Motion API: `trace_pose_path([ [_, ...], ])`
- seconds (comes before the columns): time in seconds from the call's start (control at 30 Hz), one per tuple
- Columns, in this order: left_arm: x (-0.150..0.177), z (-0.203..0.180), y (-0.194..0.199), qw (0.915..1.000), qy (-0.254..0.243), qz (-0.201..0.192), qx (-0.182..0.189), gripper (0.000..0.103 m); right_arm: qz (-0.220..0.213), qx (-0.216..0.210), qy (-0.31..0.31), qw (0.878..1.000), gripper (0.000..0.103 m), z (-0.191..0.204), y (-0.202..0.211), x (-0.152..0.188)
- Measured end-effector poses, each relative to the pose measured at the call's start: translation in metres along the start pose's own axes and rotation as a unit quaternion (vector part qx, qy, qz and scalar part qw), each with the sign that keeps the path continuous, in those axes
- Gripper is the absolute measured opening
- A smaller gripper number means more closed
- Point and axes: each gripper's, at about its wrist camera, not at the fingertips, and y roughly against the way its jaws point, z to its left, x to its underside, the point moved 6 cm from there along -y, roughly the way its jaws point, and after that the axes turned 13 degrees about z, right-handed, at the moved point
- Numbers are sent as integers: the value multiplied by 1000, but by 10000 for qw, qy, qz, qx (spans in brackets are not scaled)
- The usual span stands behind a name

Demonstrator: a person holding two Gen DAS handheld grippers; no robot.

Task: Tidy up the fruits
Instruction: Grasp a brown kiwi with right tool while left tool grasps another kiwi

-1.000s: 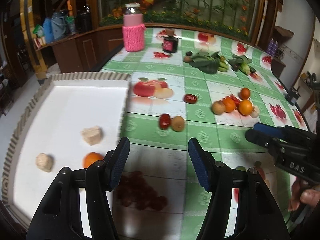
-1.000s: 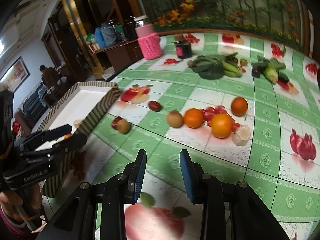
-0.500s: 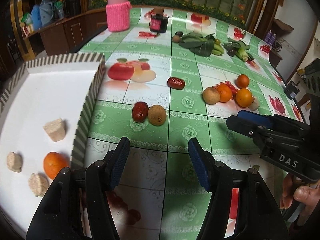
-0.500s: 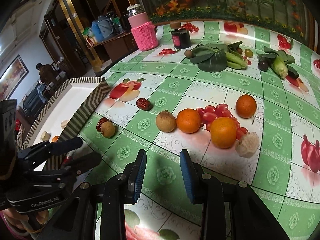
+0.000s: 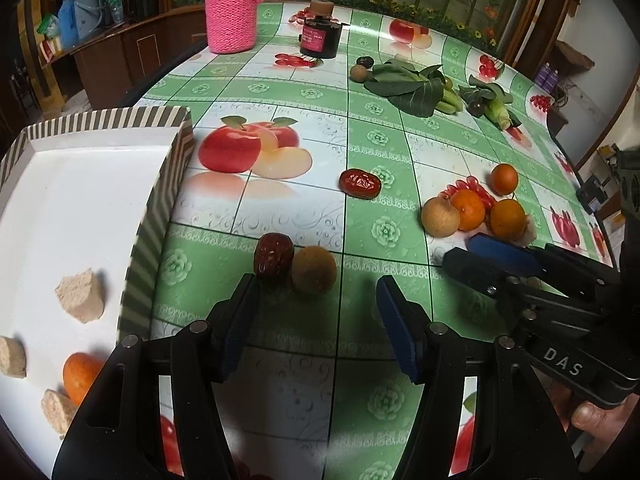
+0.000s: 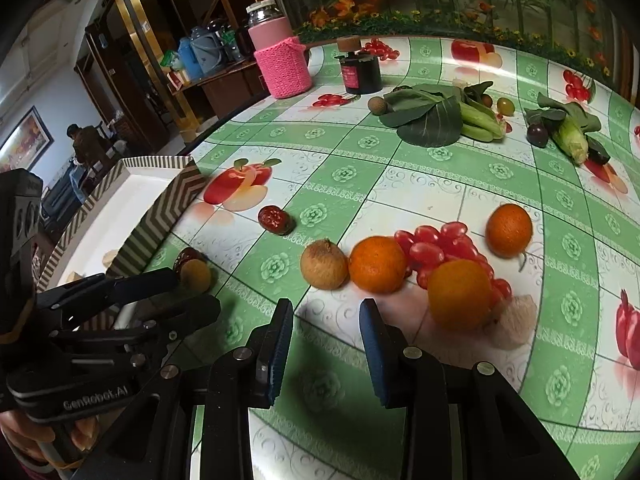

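My left gripper [image 5: 314,320] is open and empty, just short of a dark red date [image 5: 273,255] touching a brown round fruit [image 5: 313,269]. Left of them stands the striped tray [image 5: 158,196], holding an orange [image 5: 78,376] and tan chunks [image 5: 80,297]. My right gripper [image 6: 326,344] is open and empty, just short of a tan round fruit [image 6: 324,264], two oranges [image 6: 377,264] [image 6: 460,294], red grapes [image 6: 430,246] and a third orange [image 6: 509,230]. Another date [image 6: 275,219] lies alone mid-table.
At the back stand a pink knit-covered jar [image 5: 231,12] and a dark jar [image 5: 320,34]. Leafy greens [image 6: 432,114], corn [image 6: 572,140] and small dark fruits lie at the far right. A pale chunk [image 6: 514,320] sits beside the near orange.
My left gripper has swung right, from over the tray and dark grapes to the date and brown fruit. My right gripper has moved forward toward the orange cluster. Both stay open.
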Motion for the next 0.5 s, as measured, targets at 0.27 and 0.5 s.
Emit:
trace_pose_path([
  [0.27,0,-3,-1,9998,-165,-64,-1,61,-108,186,113,9997,33,5,-11,-18],
  [0.5,4,4,3,9999,-69,-69,65,61,-98,478,203,9986,26,7,-9,-15],
])
